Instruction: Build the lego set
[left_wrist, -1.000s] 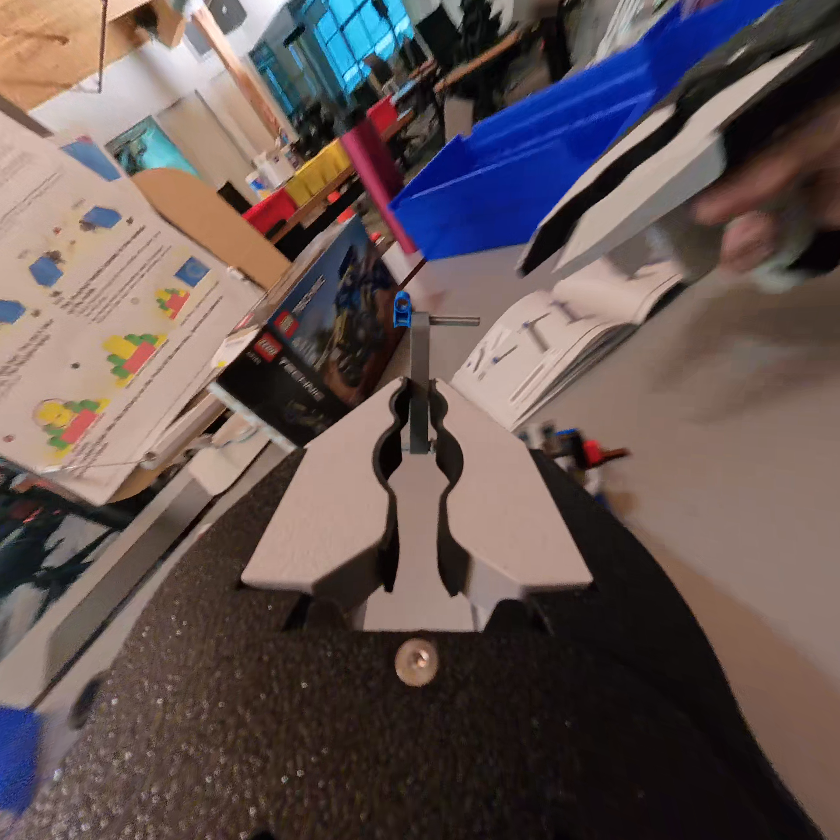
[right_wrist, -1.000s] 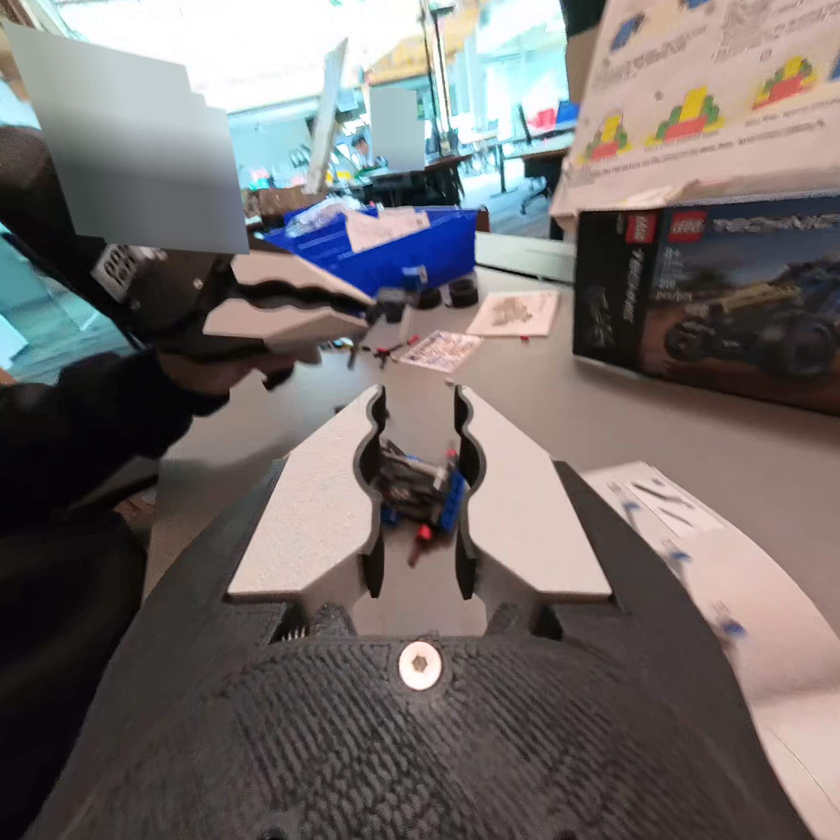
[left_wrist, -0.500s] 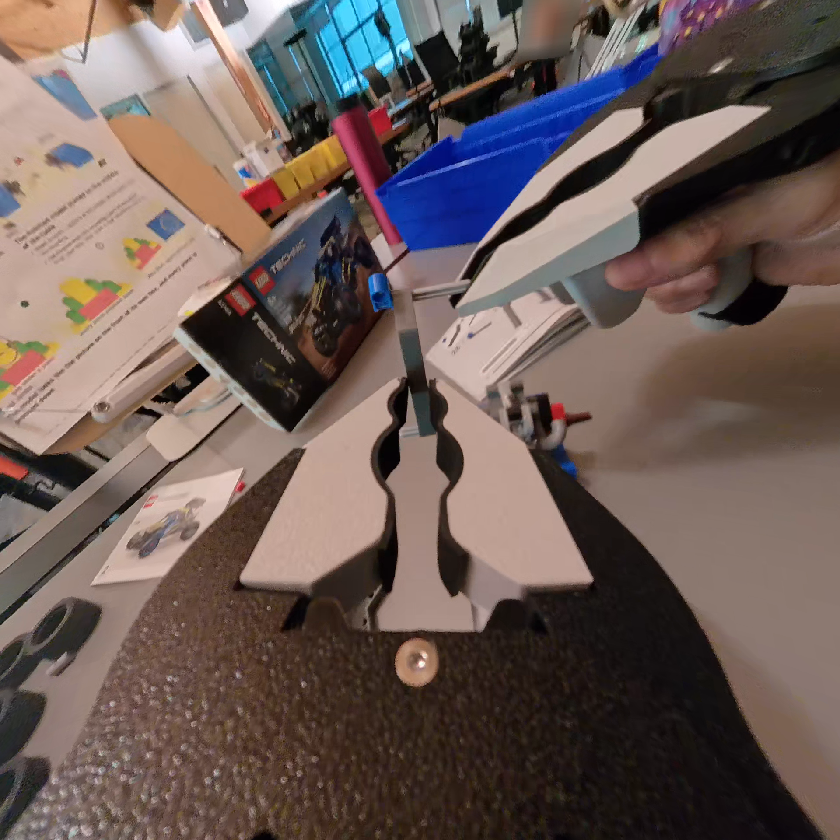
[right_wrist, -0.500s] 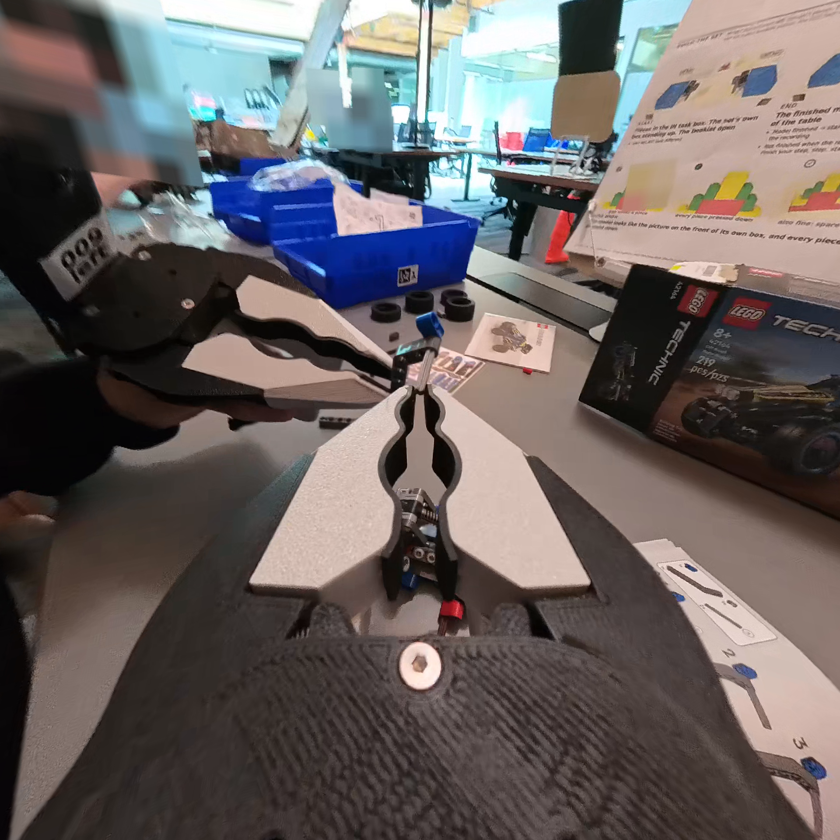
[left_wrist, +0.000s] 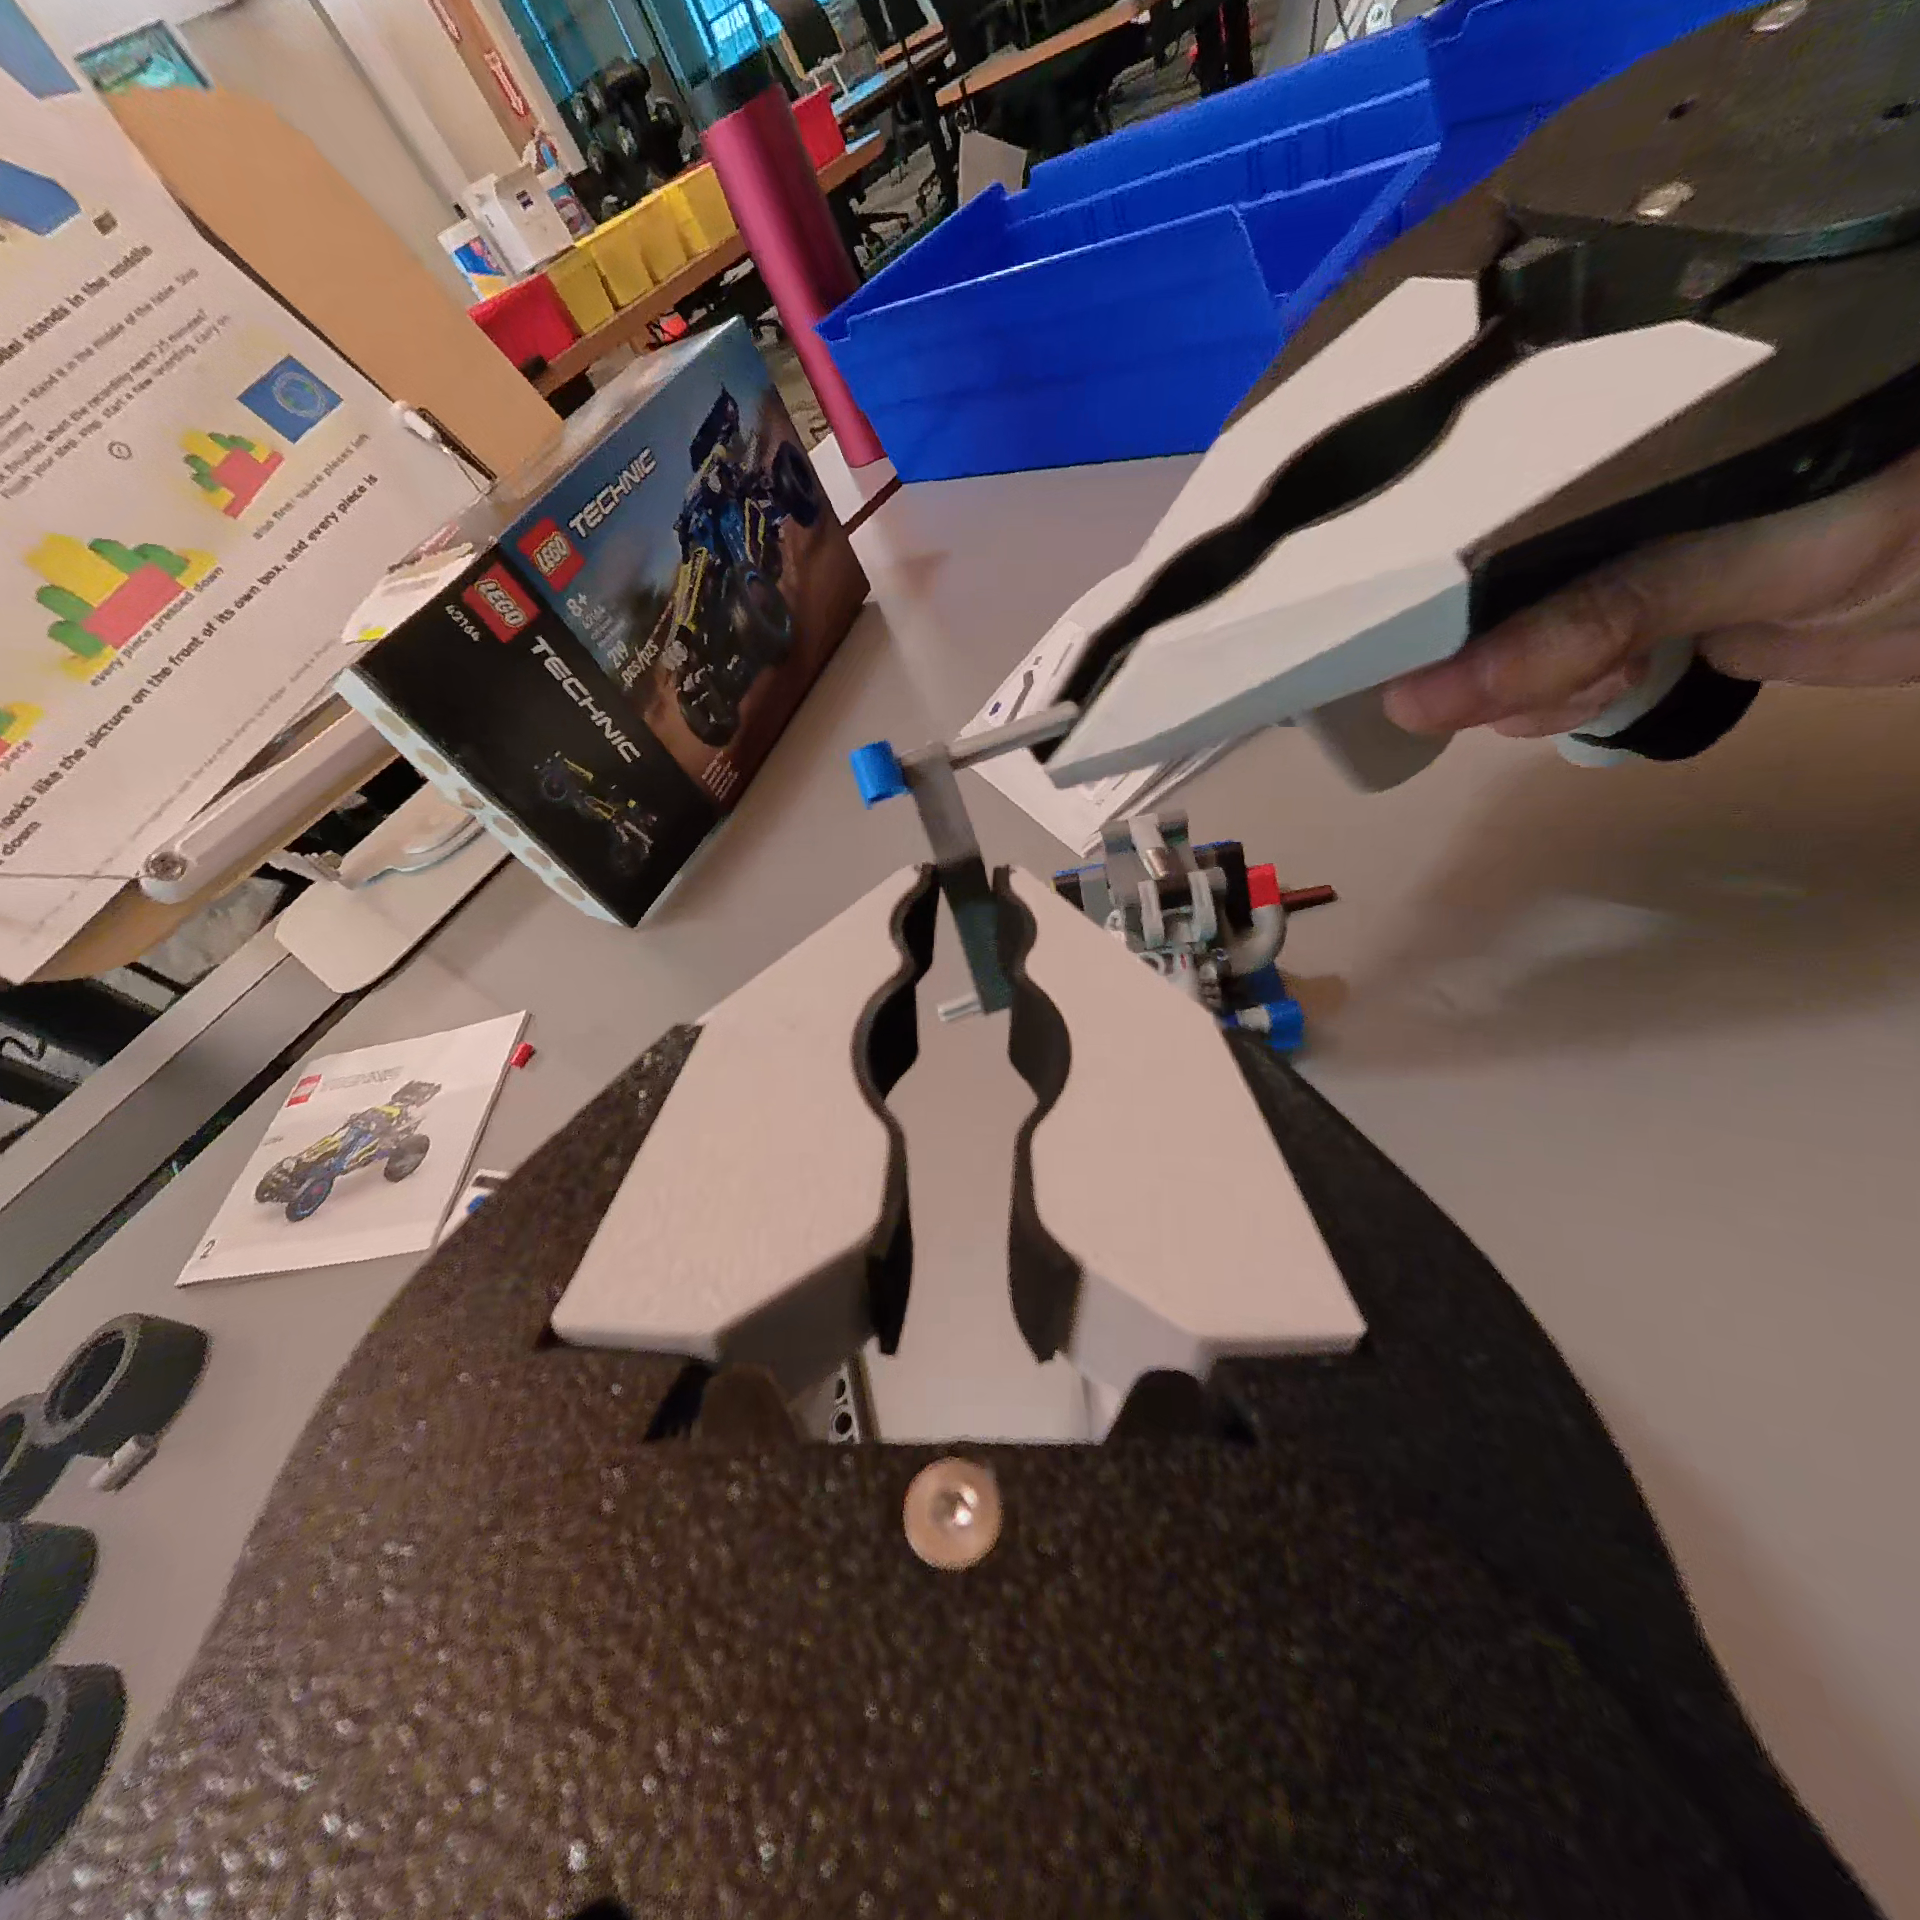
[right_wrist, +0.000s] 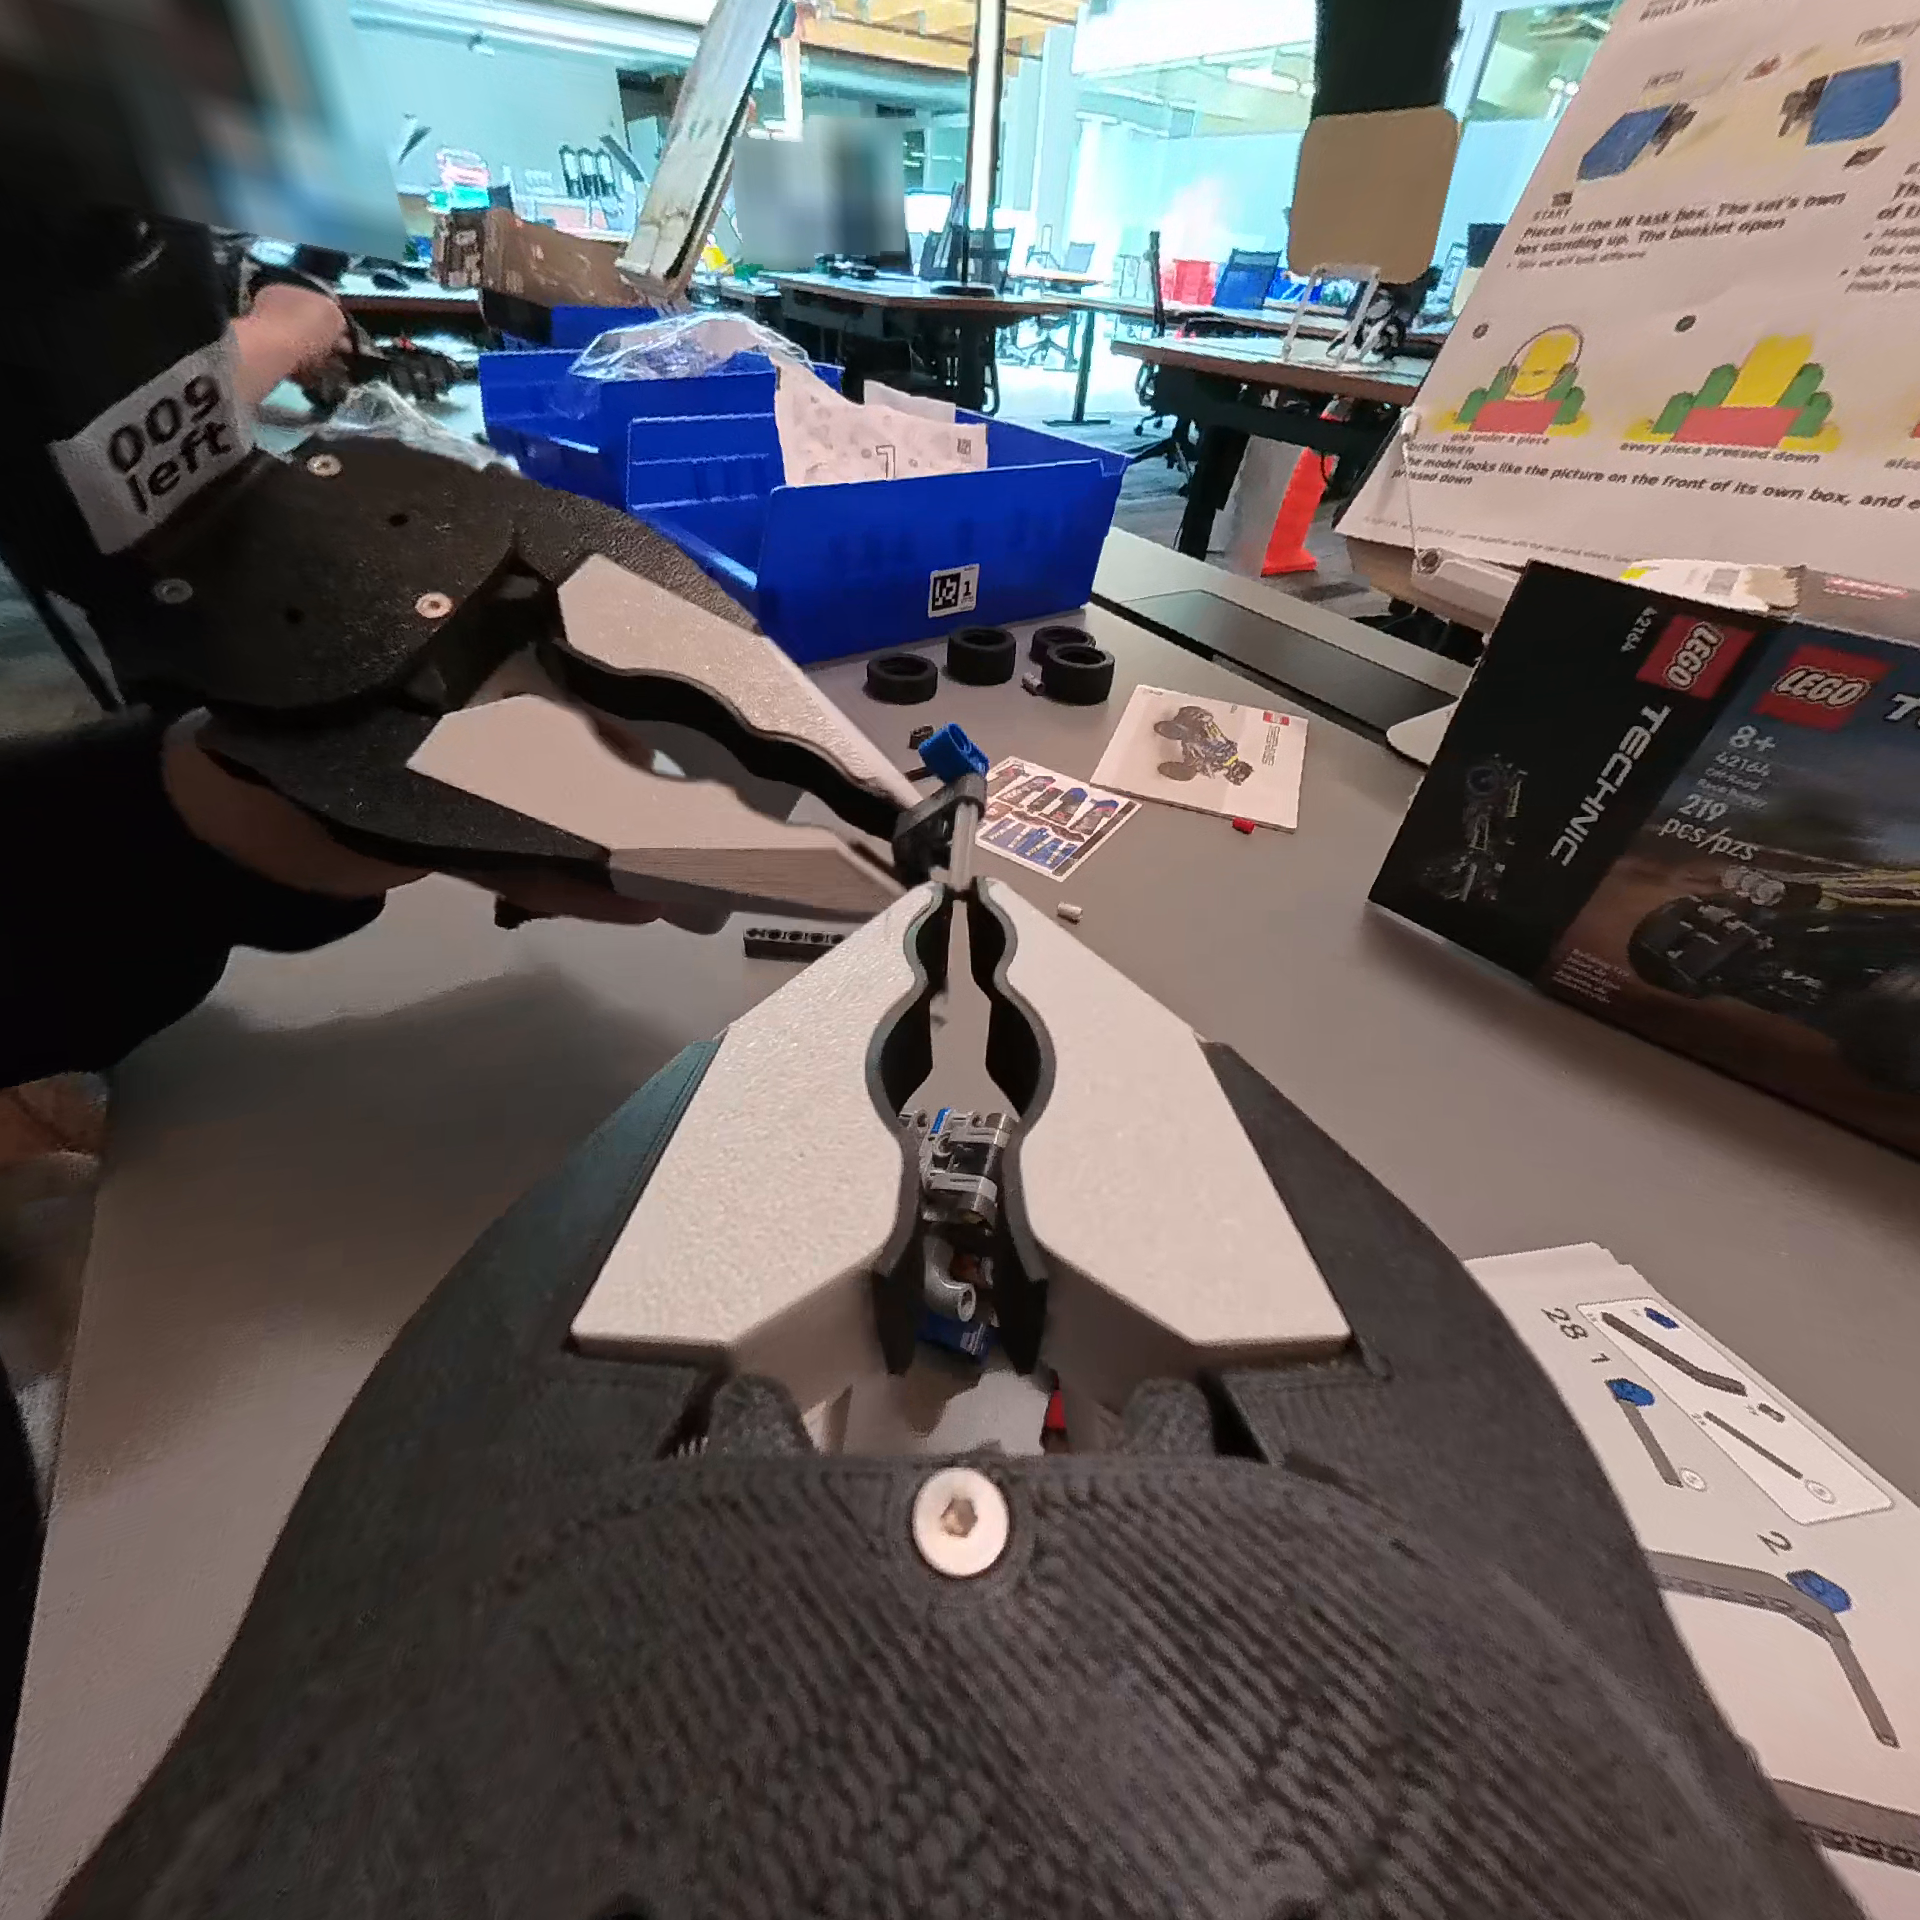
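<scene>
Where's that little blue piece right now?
The blue piece is up off the table, on the far end of a thin grey rod pinched by the right gripper. The rod passes through a grey beam clamped by the left gripper.

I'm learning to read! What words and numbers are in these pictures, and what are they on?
I won't copy writing out; these things carry it:
Black cardboard toy-car box: logos, words, numbers.
White poster with brick drawings: printed lines.
White tag by the left gripper: legible.
Blue plastic bin: small square label.
Open white instruction booklet: step numbers.
Small white booklet: too small.
</scene>
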